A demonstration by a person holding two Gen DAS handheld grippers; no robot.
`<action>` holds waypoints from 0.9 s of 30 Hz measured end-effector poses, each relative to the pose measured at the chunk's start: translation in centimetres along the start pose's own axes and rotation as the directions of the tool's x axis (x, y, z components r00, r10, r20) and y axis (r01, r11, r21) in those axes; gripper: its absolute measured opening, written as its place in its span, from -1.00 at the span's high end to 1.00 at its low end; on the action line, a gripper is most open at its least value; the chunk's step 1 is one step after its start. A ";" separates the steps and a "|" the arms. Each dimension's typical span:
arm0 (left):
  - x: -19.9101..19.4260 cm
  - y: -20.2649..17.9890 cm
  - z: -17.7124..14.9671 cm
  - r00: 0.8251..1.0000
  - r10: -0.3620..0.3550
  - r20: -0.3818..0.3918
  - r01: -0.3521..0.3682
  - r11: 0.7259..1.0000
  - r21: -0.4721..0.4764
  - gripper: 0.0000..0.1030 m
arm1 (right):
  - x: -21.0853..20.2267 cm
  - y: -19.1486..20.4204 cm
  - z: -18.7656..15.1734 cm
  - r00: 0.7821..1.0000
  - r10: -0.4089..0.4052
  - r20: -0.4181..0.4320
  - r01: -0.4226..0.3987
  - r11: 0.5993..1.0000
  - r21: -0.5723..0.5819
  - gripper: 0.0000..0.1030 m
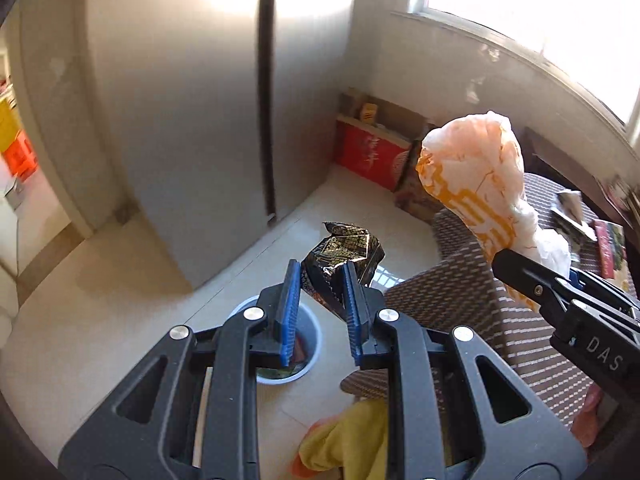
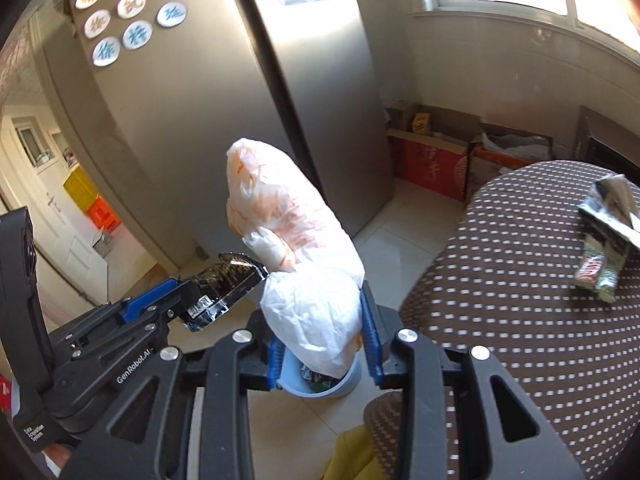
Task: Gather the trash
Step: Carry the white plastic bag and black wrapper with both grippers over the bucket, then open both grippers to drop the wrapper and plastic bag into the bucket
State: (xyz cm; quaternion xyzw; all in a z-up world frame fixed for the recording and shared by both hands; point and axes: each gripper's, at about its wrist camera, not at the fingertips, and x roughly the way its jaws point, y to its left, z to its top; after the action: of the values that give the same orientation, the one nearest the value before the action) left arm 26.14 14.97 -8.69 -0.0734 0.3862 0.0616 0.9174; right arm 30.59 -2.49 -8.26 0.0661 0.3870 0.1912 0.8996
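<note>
My left gripper (image 1: 320, 268) is shut on a crumpled black-and-gold snack wrapper (image 1: 342, 256), held in the air above a round white bin (image 1: 317, 346) on the floor. The right wrist view shows the same wrapper (image 2: 224, 292) sticking out of the left gripper (image 2: 188, 286). My right gripper (image 2: 320, 320) is shut on a white-and-orange plastic bag (image 2: 296, 240), which stands up from the blue pads. Beneath it sits the bin (image 2: 349, 382) with rubbish inside. In the left wrist view the bag (image 1: 472, 176) rises from the right gripper (image 1: 508, 264) at the right.
A table under a brown dotted cloth (image 2: 520, 300) fills the right, with another crumpled wrapper (image 2: 604, 236) on it. A steel fridge (image 2: 240, 100) stands behind the bin. Cardboard boxes (image 2: 432, 164) line the wall under the window. Yellow cloth (image 1: 348, 440) lies below the left gripper.
</note>
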 end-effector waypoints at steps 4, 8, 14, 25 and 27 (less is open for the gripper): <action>1.2 2.9 -0.5 0.999 0.025 -0.035 -0.027 0.999 -0.041 0.59 | 2.6 2.7 -0.5 0.999 0.016 -0.048 -0.018 0.999 -0.034 0.37; 2.7 4.9 -1.0 0.996 0.047 -0.072 -0.051 0.997 -0.055 0.59 | 4.9 4.3 -0.9 0.996 0.021 -0.087 -0.025 0.999 -0.046 0.37; 5.2 5.9 -1.0 0.995 0.053 -0.086 -0.059 0.996 -0.063 -0.03 | 7.7 5.4 -1.5 0.991 0.013 -0.135 -0.020 0.998 -0.054 0.37; 6.1 7.8 -1.9 0.988 0.095 -0.123 -0.107 0.990 -0.097 -0.11 | 11.5 6.6 -2.8 0.976 -0.013 -0.217 -0.004 0.997 -0.081 0.37; 5.7 8.3 -2.2 0.986 0.107 -0.125 -0.120 0.987 -0.106 -0.11 | 12.3 7.1 -2.9 0.973 -0.011 -0.231 -0.009 0.996 -0.085 0.37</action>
State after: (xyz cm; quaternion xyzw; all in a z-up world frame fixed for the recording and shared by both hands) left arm 27.20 23.01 -15.03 -0.1067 0.4397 0.1312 0.8821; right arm 34.12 8.81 -16.67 0.0047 0.4806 0.2137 0.8505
